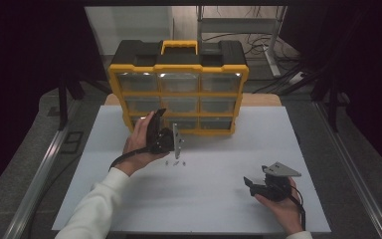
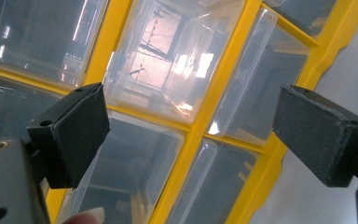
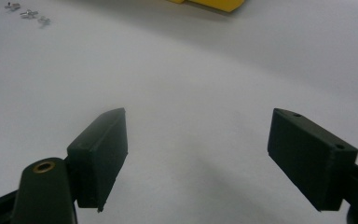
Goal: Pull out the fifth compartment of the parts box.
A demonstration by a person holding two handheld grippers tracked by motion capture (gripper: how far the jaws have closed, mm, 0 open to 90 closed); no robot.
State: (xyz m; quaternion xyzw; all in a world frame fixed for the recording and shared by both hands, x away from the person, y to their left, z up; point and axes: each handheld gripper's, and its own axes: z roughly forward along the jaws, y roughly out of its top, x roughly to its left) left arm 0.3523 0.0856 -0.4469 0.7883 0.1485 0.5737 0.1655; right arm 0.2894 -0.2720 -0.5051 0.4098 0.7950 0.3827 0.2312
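Yellow-framed organiser (image 1: 179,89) with clear drawers stands upright at the far side of the white desk (image 1: 219,164), directly ahead of the left tool (image 1: 160,130). That tool is held up off the desk in the person's left hand (image 1: 138,142), close to the organiser's lower left drawers, and its jaws stand wide apart with nothing between them. In the left gripper view the left tool (image 2: 191,135) frames the clear drawers (image 2: 168,60) and the yellow dividers between them; the jaws are just short of the drawer fronts, not touching. A few small metal screws (image 1: 175,163) lie loose on the desk just below and beside the left tool. The right tool (image 1: 266,186) sits low near the desk's near right corner, held by the right hand (image 1: 283,204), well apart from the organiser. Its jaws are also spread wide and empty, and the right gripper view shows the right tool (image 3: 198,154) over bare desk, with the screws (image 3: 28,14) far off at its upper left.
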